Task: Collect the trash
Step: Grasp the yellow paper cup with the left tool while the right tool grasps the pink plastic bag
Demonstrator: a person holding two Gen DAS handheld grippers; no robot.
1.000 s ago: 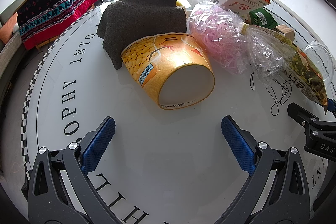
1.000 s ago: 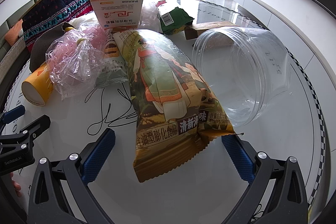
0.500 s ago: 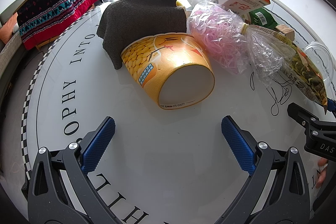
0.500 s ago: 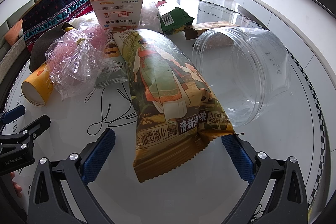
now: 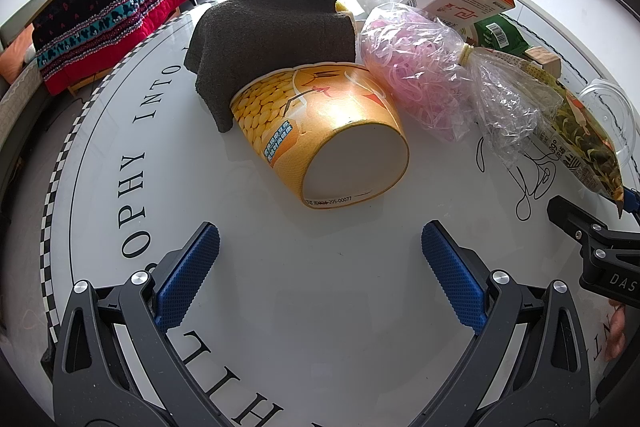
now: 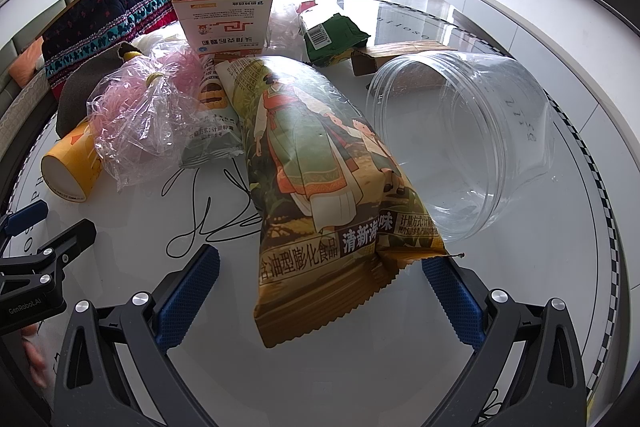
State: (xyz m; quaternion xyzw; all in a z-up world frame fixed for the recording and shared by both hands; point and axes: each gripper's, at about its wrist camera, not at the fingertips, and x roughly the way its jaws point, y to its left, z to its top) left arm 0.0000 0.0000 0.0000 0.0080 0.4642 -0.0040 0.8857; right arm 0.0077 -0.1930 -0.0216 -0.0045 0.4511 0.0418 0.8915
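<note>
A yellow paper cup (image 5: 320, 135) lies on its side on the round white table (image 5: 320, 307), its base facing my left gripper (image 5: 320, 239), which stands open just short of it. Beside the cup rests a clear bag of pink bands (image 5: 416, 67). In the right wrist view a large snack bag (image 6: 324, 179) stretches toward me, its crimped end between the blue pads of my open right gripper (image 6: 320, 263). A clear plastic jar (image 6: 460, 139) lies on its side to the right of the bag. The cup (image 6: 72, 163) and pink bag (image 6: 136, 115) show at the left.
A dark grey cloth (image 5: 272, 31) drapes over the cup's far end. Farther back lie an orange-white box (image 6: 228, 11), a green wrapper (image 6: 332, 35), a small striped packet (image 6: 212, 131) and a cardboard piece (image 6: 400, 55). A patterned quilt (image 5: 104, 15) hangs beyond the table's left edge.
</note>
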